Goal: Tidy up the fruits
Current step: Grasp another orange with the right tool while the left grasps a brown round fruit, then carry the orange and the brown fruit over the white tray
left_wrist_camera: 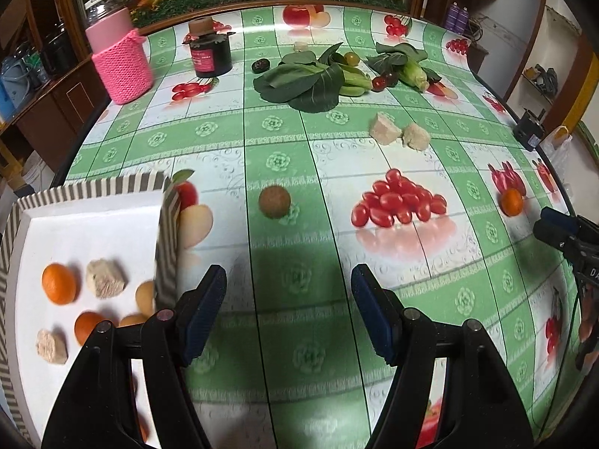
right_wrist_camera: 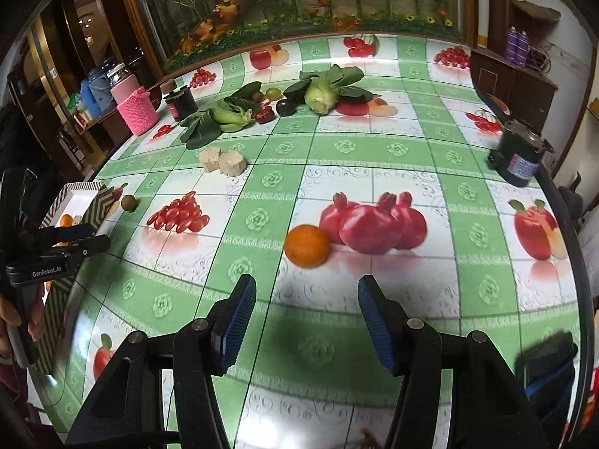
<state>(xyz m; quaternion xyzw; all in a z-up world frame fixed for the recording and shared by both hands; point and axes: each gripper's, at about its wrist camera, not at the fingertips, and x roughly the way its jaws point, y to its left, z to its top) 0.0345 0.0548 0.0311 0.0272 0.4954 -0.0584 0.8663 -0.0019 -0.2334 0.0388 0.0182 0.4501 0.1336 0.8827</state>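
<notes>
Left gripper (left_wrist_camera: 290, 314): hanging over the counter (left_wrist_camera: 374, 149) with its jaws apart, gripping nothing.
Right gripper (right_wrist_camera: 307, 321): jaws apart and empty, pointing at the loose orange (right_wrist_camera: 307, 246).
Loose orange: sitting on the counter, just past the right gripper's fingertips.
Brown fruit (left_wrist_camera: 274, 202): lying on the counter, ahead of the left gripper.
Striped tray (left_wrist_camera: 93, 191): sitting by the left gripper, holding oranges and pale chunks.
Leafy greens (left_wrist_camera: 303, 78): lying far back on the counter.

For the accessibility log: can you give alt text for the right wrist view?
The open right gripper points down at an orange on a fruit-print tablecloth, nothing between its fingers. Greens lie at the far end; the left gripper and a striped tray sit at left.
</notes>
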